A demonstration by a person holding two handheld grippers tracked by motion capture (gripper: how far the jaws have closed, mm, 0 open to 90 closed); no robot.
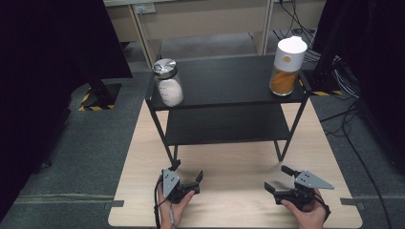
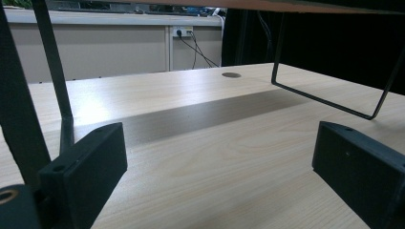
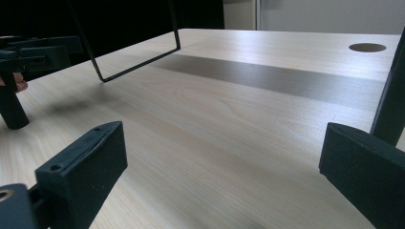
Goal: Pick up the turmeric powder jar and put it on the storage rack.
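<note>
A black two-tier shelf (image 1: 229, 78) stands on the light wooden table (image 1: 143, 157). On its top tier, a glass jar (image 1: 168, 85) with a silver lid and white contents sits at the left, and a white-capped jar (image 1: 286, 67) of orange contents at the right. My left gripper (image 1: 187, 171) rests near the table's front edge by the shelf's front left leg, open and empty (image 2: 219, 162). My right gripper (image 1: 278, 178) is low at the front right, also open with nothing between its fingers (image 3: 219, 167). The left gripper (image 3: 28, 52) appears far off in the right gripper view.
The shelf's lower tier (image 1: 227, 125) is bare. Thin wire legs (image 2: 329, 102) of the shelf stand ahead of both grippers. A round cable hole (image 2: 231, 75) is in the tabletop beyond the shelf. Cables (image 1: 348, 124) lie on the floor at the right.
</note>
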